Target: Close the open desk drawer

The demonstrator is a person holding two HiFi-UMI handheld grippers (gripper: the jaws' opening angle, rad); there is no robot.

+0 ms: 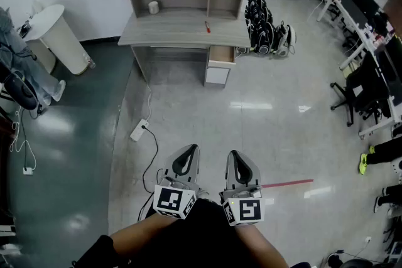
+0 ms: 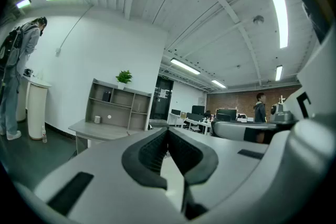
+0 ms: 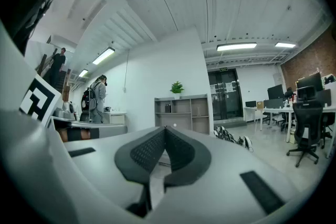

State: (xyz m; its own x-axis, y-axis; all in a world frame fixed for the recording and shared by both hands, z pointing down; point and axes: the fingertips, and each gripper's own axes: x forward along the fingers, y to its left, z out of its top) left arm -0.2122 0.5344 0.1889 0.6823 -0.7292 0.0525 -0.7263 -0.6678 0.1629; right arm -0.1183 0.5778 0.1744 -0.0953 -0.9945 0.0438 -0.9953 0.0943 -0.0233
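Note:
The grey desk [image 1: 182, 29] with a shelf unit on top stands against the far wall, well ahead of me. Its top drawer [image 1: 222, 54] on the right side sticks out open, showing a wooden inside. My left gripper [image 1: 190, 148] and right gripper [image 1: 232, 154] are side by side low in the head view, over the floor and far from the desk. Both point level toward it. In the left gripper view the left gripper [image 2: 168, 130] is shut on nothing, with the desk [image 2: 100, 128] small at the left. The right gripper [image 3: 165, 128] is also shut and empty.
A white power strip [image 1: 139, 130] and its black cable lie on the floor left of my path. Black bags [image 1: 267, 28] are piled right of the desk. A white round bin [image 1: 59, 37] and a person [image 1: 19, 69] are at the left. Office chairs [image 1: 355, 94] stand at the right.

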